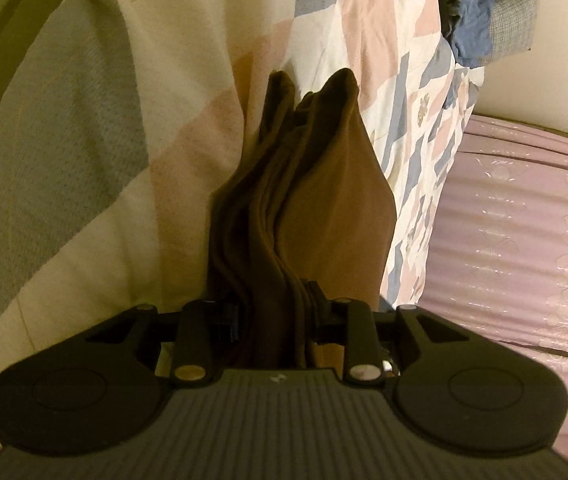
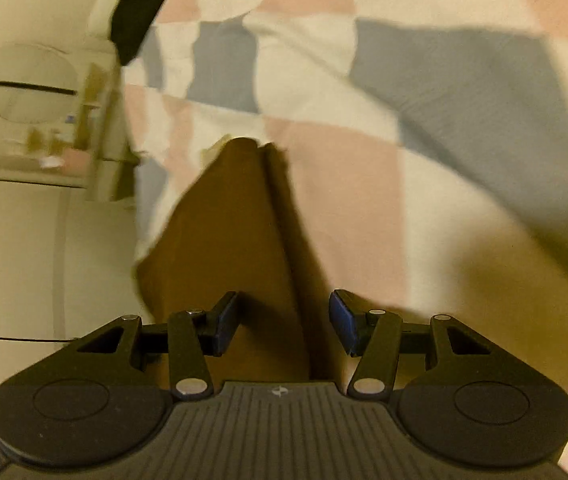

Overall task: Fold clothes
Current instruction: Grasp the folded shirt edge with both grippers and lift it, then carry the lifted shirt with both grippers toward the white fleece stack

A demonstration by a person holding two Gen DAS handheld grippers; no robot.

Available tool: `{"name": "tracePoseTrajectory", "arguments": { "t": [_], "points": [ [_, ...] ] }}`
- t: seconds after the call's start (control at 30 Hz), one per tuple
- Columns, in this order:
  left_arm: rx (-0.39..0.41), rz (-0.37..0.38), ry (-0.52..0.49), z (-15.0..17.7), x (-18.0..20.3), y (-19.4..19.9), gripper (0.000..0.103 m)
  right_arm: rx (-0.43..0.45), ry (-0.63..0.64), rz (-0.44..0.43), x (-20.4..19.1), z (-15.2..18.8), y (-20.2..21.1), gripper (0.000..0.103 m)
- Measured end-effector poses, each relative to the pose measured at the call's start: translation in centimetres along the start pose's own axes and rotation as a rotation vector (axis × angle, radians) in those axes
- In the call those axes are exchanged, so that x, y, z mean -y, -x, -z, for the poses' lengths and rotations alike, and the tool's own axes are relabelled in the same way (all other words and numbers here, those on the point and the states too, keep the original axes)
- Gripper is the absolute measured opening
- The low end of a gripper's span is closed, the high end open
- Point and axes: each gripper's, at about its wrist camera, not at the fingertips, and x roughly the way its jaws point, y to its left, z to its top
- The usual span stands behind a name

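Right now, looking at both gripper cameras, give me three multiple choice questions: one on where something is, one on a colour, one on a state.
1. Where does the lilac bedspread lie in the left wrist view?
A. To the right of the patchwork quilt
B. On top of the brown garment
C. To the left of the quilt

2. What colour is the garment in the left gripper?
A. Brown
B. Blue
C. White

3. How does the right gripper stand?
A. Clamped tight on the garment
B. Jaws apart, brown cloth lying between them, pads not pressing
C. Shut on nothing

Answers:
1 A, the lilac cover fills the right side past the quilt's edge.
2 A, the bunched folds between the pads are brown.
3 B, gaps show between both blue pads and the cloth.
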Motion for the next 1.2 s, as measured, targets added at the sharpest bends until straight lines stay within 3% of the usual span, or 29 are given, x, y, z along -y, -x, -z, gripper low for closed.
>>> {"name": "tracePoseTrajectory", "arguments": {
  "t": [0.07, 0.13, 0.2, 0.3, 0.5, 0.67, 0.87, 1.03, 1.2],
  "points": [
    [-0.007, 0.007, 0.007, -0.2, -0.3, -0.1, 0.026, -0.023, 0.004, -0.046, -0.1, -0.4, -1.2, 0.053],
    [-0.012, 0.003, 0.006, -0.4, -0.4, -0.2, 0.026, -0.052, 0.025, -0.053, -0.7, -0.6, -2.5, 0.042],
    [-0.017, -0.009, -0.011, -0.6, -0.1, -0.3, 0.024, -0.065, 0.032, -0.042, -1.2, -0.6, -3.6, 0.022],
    [-0.035, -0.063, -0.116, -0.7, 1.9, -0.1, 0.022, -0.007, 0.042, -0.011, -2.4, 0.8, -3.2, 0.017],
    [-0.155, -0.14, -0.411, -0.8, 9.4, 0.2, 0.021, 0.249, -0.057, -0.003, -5.0, 8.2, 2.0, 0.015],
    [-0.337, -0.157, -0.654, 2.4, 16.3, -1.6, 0.021, 0.558, -0.305, -0.031, -6.1, 20.9, 7.9, 0.015],
    [-0.628, -0.127, -0.875, 14.2, 21.1, -6.8, 0.021, 0.899, -0.579, -0.028, -6.8, 39.7, 13.7, 0.015],
    [-0.863, -0.049, -1.009, 28.9, 21.7, -9.0, 0.021, 1.19, -0.749, -0.008, -7.6, 56.0, 17.9, 0.015],
    [-1.091, 0.016, -1.05, 43.6, 20.1, -10.8, 0.02, 1.414, -0.858, 0.077, -9.2, 70.4, 21.8, 0.015]
  ]
}}
